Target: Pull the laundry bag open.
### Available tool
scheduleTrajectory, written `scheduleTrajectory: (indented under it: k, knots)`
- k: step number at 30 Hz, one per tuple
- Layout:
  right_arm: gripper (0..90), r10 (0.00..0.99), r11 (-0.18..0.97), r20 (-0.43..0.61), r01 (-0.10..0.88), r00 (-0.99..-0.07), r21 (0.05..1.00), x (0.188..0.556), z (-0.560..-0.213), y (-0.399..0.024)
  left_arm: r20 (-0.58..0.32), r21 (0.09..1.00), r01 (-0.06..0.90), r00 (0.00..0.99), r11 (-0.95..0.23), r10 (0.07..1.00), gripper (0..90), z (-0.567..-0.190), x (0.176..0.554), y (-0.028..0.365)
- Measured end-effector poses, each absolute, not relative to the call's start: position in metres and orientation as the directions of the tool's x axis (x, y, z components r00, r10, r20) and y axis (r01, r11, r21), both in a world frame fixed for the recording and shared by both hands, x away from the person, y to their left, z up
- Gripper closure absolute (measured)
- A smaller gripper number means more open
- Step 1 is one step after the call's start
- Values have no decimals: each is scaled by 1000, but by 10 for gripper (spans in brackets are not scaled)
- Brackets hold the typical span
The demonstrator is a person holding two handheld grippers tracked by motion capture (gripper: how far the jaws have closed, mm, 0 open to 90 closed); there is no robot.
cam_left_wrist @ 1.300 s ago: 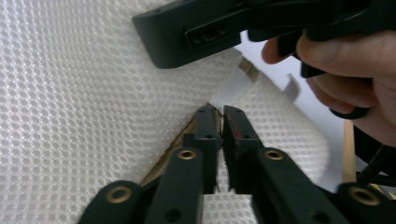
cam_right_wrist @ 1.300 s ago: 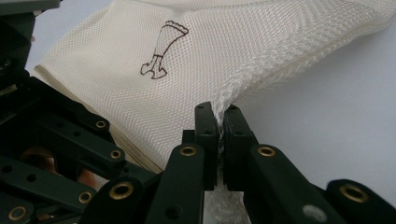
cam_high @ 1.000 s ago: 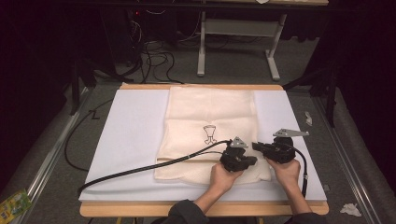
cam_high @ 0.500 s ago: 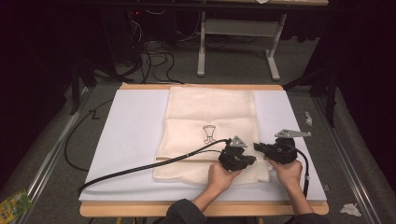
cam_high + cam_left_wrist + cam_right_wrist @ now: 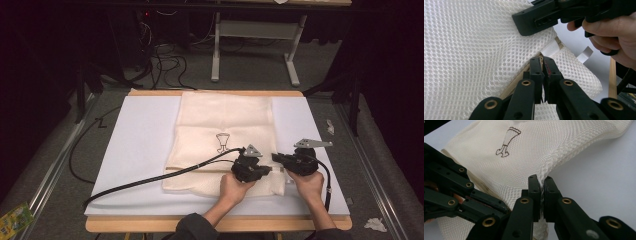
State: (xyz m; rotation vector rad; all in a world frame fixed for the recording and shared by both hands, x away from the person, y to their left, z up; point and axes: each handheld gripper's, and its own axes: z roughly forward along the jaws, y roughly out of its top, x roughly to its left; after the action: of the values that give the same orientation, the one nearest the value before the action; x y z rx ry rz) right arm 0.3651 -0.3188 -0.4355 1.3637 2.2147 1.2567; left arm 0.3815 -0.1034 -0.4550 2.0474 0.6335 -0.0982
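Little has moved: we keep both grippers, left gripper [image 5: 541,61] and right gripper [image 5: 540,182], clamped on the cream mesh laundry bag [image 5: 225,120] at lower right, probably mid-unzip, next pulling apart.

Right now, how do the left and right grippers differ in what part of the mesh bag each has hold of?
The left gripper is shut at the tan zipper seam of the mesh bag; the right gripper is shut on a plain mesh edge, bunched between its jaws. From above, the left gripper sits over the bag, the right gripper at its right edge. Both work the near right corner.
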Motion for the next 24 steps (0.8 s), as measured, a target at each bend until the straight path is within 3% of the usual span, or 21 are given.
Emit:
scheduleTrajectory:
  k: [24]
  knots:
    - [881,814,211,195,591,-547,778,365,-435,-317,-267,785,444,872,-432,411,871,-444,379,-98]
